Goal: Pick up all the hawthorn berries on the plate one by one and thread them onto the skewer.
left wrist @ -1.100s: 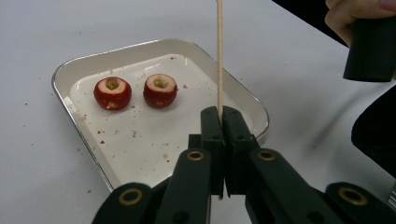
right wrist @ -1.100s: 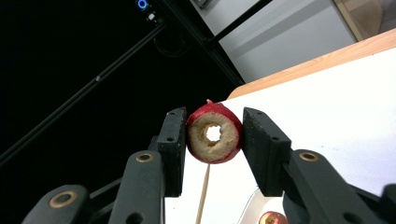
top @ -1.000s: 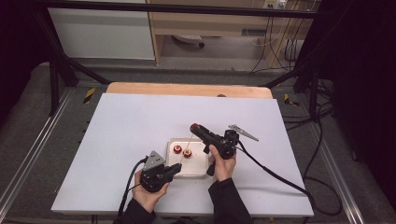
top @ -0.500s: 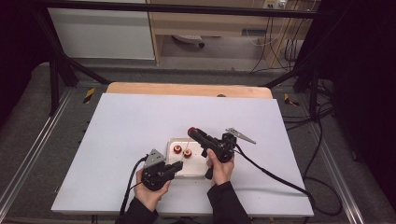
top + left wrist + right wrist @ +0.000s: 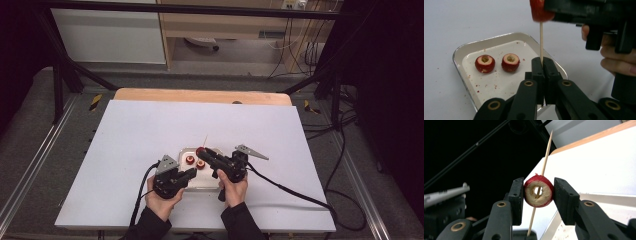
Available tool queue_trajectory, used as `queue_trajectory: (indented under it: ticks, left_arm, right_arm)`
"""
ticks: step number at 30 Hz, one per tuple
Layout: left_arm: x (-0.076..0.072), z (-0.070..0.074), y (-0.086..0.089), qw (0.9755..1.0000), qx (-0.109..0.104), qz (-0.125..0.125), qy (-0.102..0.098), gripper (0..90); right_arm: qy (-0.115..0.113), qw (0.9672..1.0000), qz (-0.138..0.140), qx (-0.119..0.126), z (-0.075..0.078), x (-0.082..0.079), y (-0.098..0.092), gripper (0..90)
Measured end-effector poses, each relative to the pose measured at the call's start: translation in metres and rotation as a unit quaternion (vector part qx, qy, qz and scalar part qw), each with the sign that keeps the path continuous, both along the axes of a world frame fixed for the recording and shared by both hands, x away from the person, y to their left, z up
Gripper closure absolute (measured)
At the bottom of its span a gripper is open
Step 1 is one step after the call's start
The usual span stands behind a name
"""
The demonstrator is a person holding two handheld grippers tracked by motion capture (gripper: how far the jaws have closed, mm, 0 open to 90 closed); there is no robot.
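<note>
The right gripper pinched a cored red fruit ring, threaded on a thin wooden skewer clamped upright by the left gripper, above a shiny metal tray holding two hollowed fruits on the white tabletop.

White rectangular tabletop over light wooden board; shallow silver metal tray resting on it near front edge, red crumbs scattered just beside tray.

White table (wooden far edge)
</note>
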State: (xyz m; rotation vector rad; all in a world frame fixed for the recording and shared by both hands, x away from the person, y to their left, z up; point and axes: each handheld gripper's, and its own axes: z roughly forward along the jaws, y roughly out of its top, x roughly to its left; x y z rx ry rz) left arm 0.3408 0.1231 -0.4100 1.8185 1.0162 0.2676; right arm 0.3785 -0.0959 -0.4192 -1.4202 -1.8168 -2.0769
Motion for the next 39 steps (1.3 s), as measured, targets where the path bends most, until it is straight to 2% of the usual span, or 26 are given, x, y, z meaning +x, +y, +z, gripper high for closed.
queue_trajectory:
  ticks: [7, 13, 15, 18, 19, 20, 22, 23, 24, 25, 26, 27, 29, 30, 31, 33, 37, 39]
  left_arm:
    - [0.005, 0.001, -0.001, 1.0, 0.004, -0.003, -0.001, 88.5]
    - [0.006, 0.0, -0.001, 0.9999, 0.01, -0.008, -0.007, 88.5]
    - [0.006, 0.0, 0.0, 0.9998, 0.007, -0.015, -0.005, 88.5]
    - [0.005, 0.0, 0.004, 0.9997, 0.013, -0.02, -0.009, 88.5]
    - [0.005, 0.0, 0.006, 0.9996, 0.015, -0.022, -0.011, 88.5]
    - [0.004, 0.0, 0.009, 0.9994, 0.022, -0.024, -0.014, 88.5]
    - [0.003, -0.001, 0.015, 0.999, 0.031, -0.028, -0.017, 88.4]
    - [0.002, -0.002, 0.021, 0.9987, 0.039, -0.028, -0.019, 88.4]
    - [0.002, -0.002, 0.021, 0.9987, 0.039, -0.028, -0.019, 88.4]
    - [0.002, -0.003, 0.024, 0.9985, 0.044, -0.028, -0.019, 88.4]
    - [0.001, -0.004, 0.028, 0.9983, 0.047, -0.028, -0.018, 88.4]
    - [0.001, -0.004, 0.031, 0.9982, 0.049, -0.029, -0.017, 88.4]
    - [-0.003, -0.007, 0.041, 0.9971, 0.065, -0.034, -0.018, 88.4]
    - [-0.003, -0.007, 0.041, 0.9971, 0.065, -0.034, -0.018, 88.4]
    - [-0.004, -0.008, 0.045, 0.9967, 0.071, -0.035, -0.018, 88.4]
    - [-0.007, -0.01, 0.052, 0.9958, 0.081, -0.038, -0.02, 88.3]
    - [-0.013, -0.013, 0.066, 0.9948, 0.092, -0.041, -0.018, 88.3]
    - [-0.014, -0.014, 0.072, 0.9942, 0.098, -0.043, -0.014, 88.3]
  right_arm:
    - [0.003, 0.9998, 0.013, -0.014, -0.007, -0.007, 0.004, 61.7]
    - [0.003, 0.9996, 0.015, -0.022, -0.008, -0.007, 0.004, 61.5]
    - [0.004, 0.9995, 0.02, -0.023, -0.008, -0.007, 0.004, 61.0]
    - [0.0, 0.9992, 0.022, -0.034, -0.004, -0.007, 0.002, 54.6]
    - [-0.008, 0.9986, 0.023, -0.047, -0.001, -0.007, -0.001, 47.9]
    - [-0.008, 0.9986, 0.023, -0.047, -0.001, -0.007, -0.001, 47.9]
    - [-0.009, 0.9974, 0.025, -0.067, 0.002, -0.007, -0.006, 42.5]
    - [-0.008, 0.9954, 0.028, -0.091, 0.004, -0.005, -0.011, 36.4]
    - [-0.008, 0.9944, 0.027, -0.102, 0.005, -0.005, -0.013, 34.3]
    - [-0.008, 0.9944, 0.027, -0.102, 0.005, -0.005, -0.013, 34.3]
    - [-0.006, 0.9933, 0.028, -0.112, 0.005, -0.004, -0.016, 31.4]
    - [-0.006, 0.9902, 0.032, -0.136, 0.005, -0.002, -0.02, 25.2]
    - [-0.001, 0.9856, 0.045, -0.163, 0.005, -0.001, -0.022, 20.2]
    - [0.001, 0.9828, 0.051, -0.177, 0.005, 0.0, -0.023, 19.0]
    - [0.001, 0.9828, 0.051, -0.177, 0.005, 0.0, -0.023, 19.0]
    - [-0.005, 0.9763, 0.053, -0.21, 0.005, 0.001, -0.025, 16.0]
    - [0.008, 0.9654, 0.071, -0.251, 0.007, 0.005, -0.029, 11.3]
    - [0.014, 0.9575, 0.08, -0.277, 0.009, 0.007, -0.029, 10.3]
